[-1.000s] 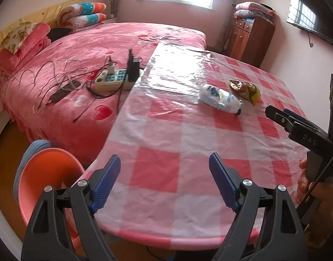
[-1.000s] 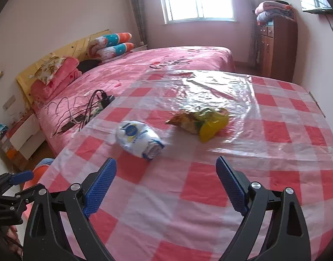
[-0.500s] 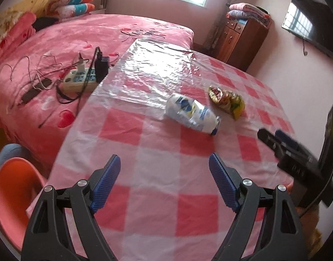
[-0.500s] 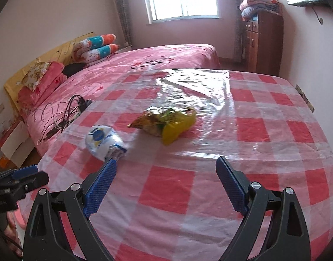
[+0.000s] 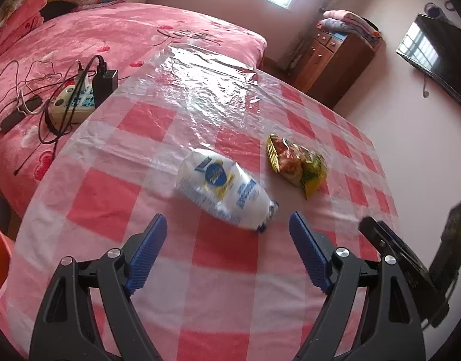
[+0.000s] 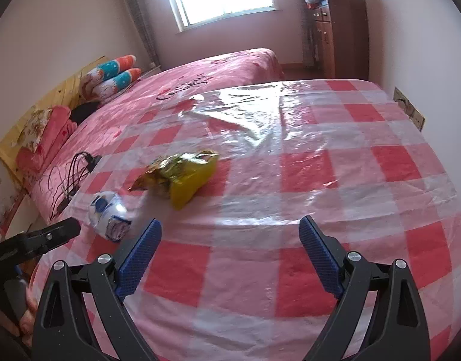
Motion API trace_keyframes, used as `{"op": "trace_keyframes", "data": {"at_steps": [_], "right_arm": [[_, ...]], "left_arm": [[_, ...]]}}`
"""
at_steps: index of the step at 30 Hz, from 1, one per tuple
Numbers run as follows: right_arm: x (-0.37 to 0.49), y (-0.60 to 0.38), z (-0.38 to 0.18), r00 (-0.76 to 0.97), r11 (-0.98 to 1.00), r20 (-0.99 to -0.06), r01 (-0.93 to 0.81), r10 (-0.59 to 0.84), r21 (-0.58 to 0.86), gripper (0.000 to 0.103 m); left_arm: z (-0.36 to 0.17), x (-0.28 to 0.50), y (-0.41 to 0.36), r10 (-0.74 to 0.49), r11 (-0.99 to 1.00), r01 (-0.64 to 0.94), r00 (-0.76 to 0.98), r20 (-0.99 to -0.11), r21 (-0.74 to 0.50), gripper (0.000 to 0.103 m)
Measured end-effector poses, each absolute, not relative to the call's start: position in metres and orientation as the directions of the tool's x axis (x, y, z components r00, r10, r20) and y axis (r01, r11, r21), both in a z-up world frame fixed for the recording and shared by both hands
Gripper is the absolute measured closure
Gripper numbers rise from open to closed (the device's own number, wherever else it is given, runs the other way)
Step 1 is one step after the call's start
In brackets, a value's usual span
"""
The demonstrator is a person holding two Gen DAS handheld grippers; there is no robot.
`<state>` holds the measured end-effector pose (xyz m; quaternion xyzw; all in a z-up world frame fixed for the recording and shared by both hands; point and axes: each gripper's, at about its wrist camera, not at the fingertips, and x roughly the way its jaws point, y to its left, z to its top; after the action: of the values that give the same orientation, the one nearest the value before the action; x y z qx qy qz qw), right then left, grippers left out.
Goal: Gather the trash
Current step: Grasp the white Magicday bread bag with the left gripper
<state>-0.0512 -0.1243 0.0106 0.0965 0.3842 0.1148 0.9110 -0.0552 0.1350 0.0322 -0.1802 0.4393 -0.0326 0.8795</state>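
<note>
Both the left tongs (image 5: 227, 234) and right tongs (image 6: 230, 240) are being held apart above the table (image 5: 224, 270), near the white wrapper (image 5: 224, 189) and yellow snack bag (image 6: 182, 177).

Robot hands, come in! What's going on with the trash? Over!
Left gripper open, empty, facing white crumpled plastic bag. Right gripper open, empty. Yellow crinkled snack wrapper beside the bag on checked tablecloth. Nothing blocking.

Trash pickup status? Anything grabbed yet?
Nothing collected yet. Both pieces lie on the table: white wrapper and yellow snack bag. The left hand-held gripper is open with the wrapper just ahead of it; the right hand-held gripper is open and empty. Both pickups remain.
</note>
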Motion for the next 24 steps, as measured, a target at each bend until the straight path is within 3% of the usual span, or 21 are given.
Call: {"op": "trace_keyframes", "data": {"at_steps": [7,16,18,19,24], "right_arm": [[-0.046,-0.141,0.009,0.668,0.945,-0.681,-0.11,0.3,0.309,0.011],[-0.044,-0.152,0.007,0.662,0.936,-0.679,-0.103,0.318,0.338,0.011],[-0.043,-0.153,0.006,0.659,0.933,-0.679,-0.099,0.323,0.347,0.011],[-0.042,-0.155,0.005,0.657,0.931,-0.68,-0.097,0.326,0.353,0.011],[-0.041,-0.161,0.002,0.648,0.923,-0.682,-0.088,0.339,0.375,0.011]], "left_arm": [[0.024,-0.03,0.126,-0.197,0.93,-0.135,0.602,-0.773,-0.343,0.019],[0.013,-0.007,0.109,-0.067,0.956,-0.19,0.595,-0.801,-0.222,0.02],[0.012,-0.003,0.106,-0.036,0.962,-0.196,0.599,-0.8,-0.19,0.024],[0.012,-0.002,0.103,-0.011,0.967,-0.198,0.6,-0.8,-0.162,0.031],[0.013,0.004,0.103,0.004,0.969,-0.196,0.617,-0.787,-0.149,0.035]]}}
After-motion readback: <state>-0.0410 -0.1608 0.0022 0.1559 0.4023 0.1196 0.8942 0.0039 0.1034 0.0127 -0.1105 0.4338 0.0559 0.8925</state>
